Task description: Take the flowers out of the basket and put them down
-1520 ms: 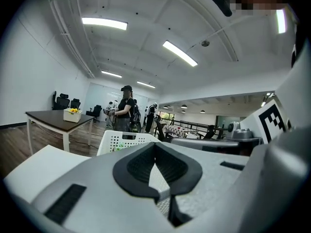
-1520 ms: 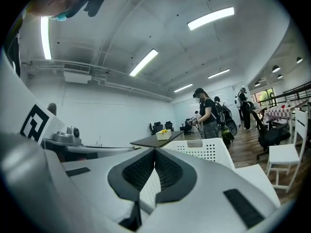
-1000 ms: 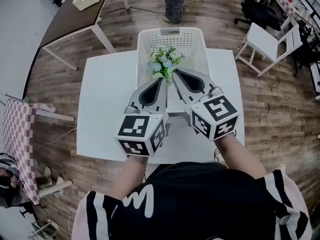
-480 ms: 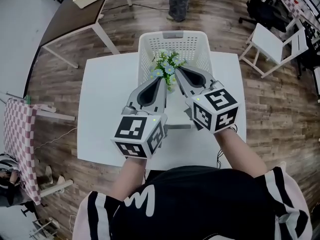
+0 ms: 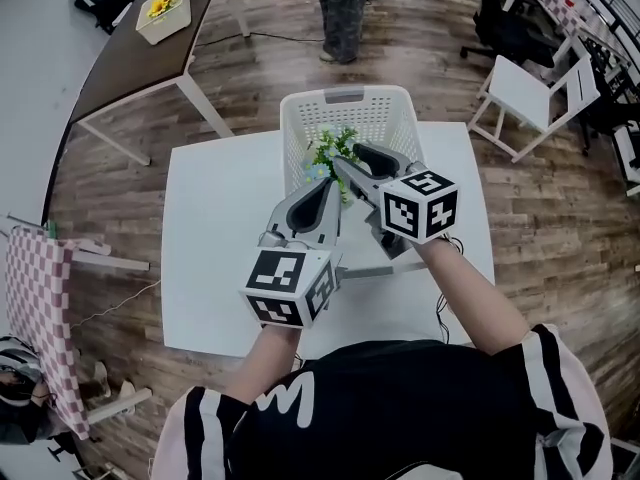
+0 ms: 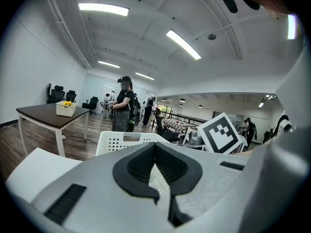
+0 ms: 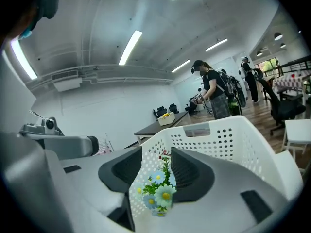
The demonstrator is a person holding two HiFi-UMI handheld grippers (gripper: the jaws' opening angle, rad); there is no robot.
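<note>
While the right gripper (image 5: 347,161) is opening its jaws, with the flowers (image 5: 326,152) between them at the basket (image 5: 345,96), the left gripper (image 5: 329,185) is closed and empty.

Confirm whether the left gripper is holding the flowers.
No, the left gripper has its jaws together with nothing between them; only the basket shows beyond.

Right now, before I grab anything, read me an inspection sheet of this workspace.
Surface: white table.
Job's things: flowers stand in the white basket at the table's far edge.
Clutter: nothing seen.
Grippers: left tongs shut, empty; right tongs opening, flowers between them, not gripped.
Cables: one cable on the floor left of the table.
Surroundings: wood floor, dark table with a box, standing person, white chair.
</note>
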